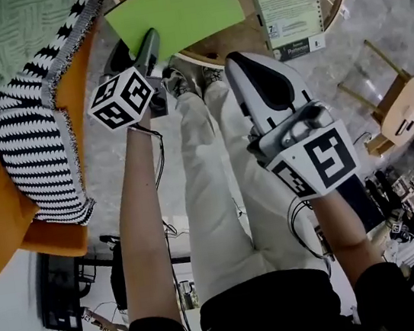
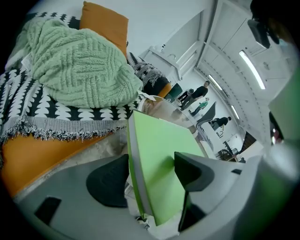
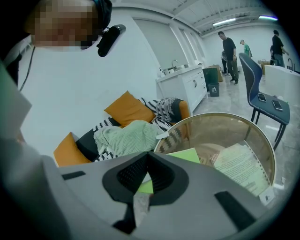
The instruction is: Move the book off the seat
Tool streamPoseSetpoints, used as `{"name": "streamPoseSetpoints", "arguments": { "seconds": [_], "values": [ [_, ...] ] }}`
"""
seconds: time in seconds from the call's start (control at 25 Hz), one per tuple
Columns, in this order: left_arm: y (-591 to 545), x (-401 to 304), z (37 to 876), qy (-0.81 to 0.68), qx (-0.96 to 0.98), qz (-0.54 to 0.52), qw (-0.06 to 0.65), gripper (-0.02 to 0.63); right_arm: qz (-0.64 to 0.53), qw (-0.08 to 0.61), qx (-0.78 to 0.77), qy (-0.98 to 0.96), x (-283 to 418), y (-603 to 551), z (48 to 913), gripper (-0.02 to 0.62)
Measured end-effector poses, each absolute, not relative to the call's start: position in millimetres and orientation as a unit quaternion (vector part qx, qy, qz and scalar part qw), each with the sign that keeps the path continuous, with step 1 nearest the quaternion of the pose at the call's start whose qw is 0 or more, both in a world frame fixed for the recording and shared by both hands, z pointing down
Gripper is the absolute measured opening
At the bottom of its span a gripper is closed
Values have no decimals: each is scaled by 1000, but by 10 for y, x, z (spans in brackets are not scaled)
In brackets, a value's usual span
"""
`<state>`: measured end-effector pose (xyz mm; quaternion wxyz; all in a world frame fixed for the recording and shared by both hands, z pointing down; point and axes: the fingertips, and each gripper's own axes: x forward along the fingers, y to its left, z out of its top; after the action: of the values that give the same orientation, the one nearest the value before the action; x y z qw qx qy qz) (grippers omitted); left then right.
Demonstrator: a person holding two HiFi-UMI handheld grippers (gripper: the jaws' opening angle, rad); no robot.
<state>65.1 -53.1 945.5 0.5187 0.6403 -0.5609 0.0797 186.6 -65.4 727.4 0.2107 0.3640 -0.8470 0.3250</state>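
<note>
Two grippers fill the frame's centre: right gripper (image 1: 234, 60) pinched together, empty; left gripper (image 1: 148, 42) spread wide, astride the green book (image 1: 176, 7)'s near edge. Farther up, the book overhangs the round table (image 1: 245, 35)'s rim, bare wood separating it from a booklet (image 1: 288, 10).

The book (image 1: 176, 7), at twelve o'clock in the head view, is plain lime green. At nine o'clock a black-and-white zigzag blanket (image 1: 29, 133) lies over orange cushions (image 1: 0, 223). The knitted throw (image 2: 79, 65) is pale mint, and the person's trousers (image 1: 219, 197) are white.
</note>
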Motion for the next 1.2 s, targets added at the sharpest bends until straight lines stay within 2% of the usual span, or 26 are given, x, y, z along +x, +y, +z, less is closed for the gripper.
{"name": "streamPoseSetpoints", "arguments": {
  "seconds": [0.28,0.6,0.84,1.0,1.08,1.2],
  "values": [
    [-565,563,9325,-586,654,152,454,310,317,210,356,-854,1821,-647,7228,14],
    [-435,410,8871,-631,652,125,403,304,303,207,347,-863,1850,-525,7040,12],
    [-375,438,8192,-666,664,89,328,147,295,196,344,-870,1863,-481,6880,14],
    [-236,670,7662,-651,687,27,321,83,289,182,343,-875,1884,-433,6724,13],
    [-195,816,7383,-636,707,9,308,24,286,172,348,-876,1900,-413,6648,12],
    [-159,1022,6978,-617,732,-11,287,11,279,159,354,-878,1937,-372,6534,14]
  ]
}}
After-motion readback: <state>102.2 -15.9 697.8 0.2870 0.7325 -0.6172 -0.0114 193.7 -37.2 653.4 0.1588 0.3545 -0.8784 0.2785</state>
